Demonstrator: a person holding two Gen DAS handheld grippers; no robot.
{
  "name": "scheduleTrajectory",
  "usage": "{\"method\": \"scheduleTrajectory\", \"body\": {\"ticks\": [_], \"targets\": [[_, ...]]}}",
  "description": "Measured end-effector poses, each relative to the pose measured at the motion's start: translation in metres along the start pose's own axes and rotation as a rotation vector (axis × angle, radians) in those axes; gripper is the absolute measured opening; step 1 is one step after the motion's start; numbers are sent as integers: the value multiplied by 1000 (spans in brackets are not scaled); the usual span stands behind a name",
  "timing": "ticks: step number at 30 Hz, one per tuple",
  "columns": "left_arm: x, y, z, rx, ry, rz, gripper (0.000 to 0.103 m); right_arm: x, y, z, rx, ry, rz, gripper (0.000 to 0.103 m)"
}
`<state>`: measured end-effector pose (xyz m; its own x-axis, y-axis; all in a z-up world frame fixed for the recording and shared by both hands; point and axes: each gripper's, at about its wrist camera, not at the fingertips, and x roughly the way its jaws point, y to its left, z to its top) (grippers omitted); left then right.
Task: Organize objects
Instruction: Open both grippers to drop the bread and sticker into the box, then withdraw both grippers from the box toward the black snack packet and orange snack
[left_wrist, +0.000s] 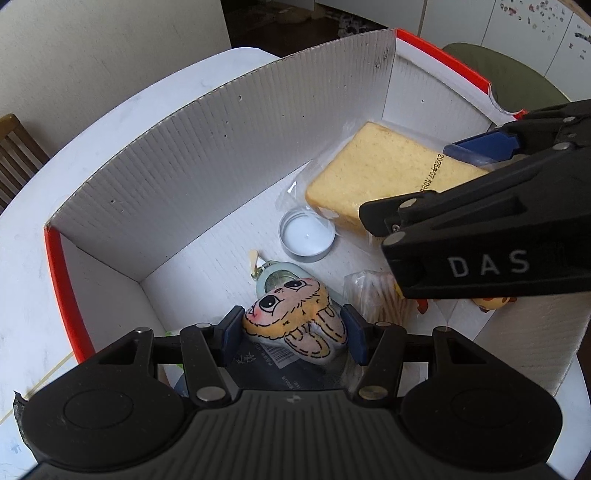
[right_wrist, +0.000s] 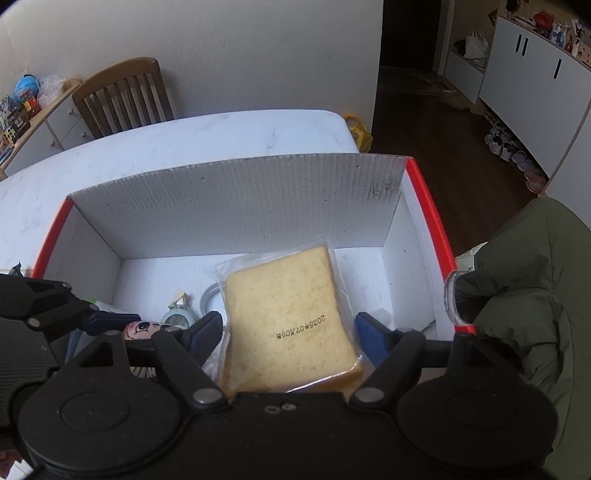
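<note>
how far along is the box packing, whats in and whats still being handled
Already lying in the box: the tealight and a packet of sticks. In hand: the left gripper is shut on the cartoon-face plush, low inside the box. The right gripper is open around the wrapped bread slice, which rests on the floor. Left: letting go of the plush.

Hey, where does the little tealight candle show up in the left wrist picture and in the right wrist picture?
Left wrist view: the tealight candle sits mid-frame on the box floor, just left of the wrapped bread slice.
Right wrist view: only its rim peeks out at the bread's left edge, above the right gripper's left finger.
Shared landmark: the date stamp printed on the bread wrapper, and the corrugated back wall of the box.
</note>
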<state>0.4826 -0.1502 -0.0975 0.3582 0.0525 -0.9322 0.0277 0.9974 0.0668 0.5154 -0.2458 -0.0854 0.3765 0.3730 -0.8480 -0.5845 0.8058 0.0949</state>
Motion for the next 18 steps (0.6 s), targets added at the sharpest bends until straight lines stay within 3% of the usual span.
{"method": "scheduleTrajectory", "body": {"ticks": [11,18], "targets": [[-8,2,-4,-35,-11,-5,64,-17,-8,-3,5,-24,6,84],[-30,3,-11,-57,-84,-25,64,-32,-8,-6,2,-47,27,86]]}}
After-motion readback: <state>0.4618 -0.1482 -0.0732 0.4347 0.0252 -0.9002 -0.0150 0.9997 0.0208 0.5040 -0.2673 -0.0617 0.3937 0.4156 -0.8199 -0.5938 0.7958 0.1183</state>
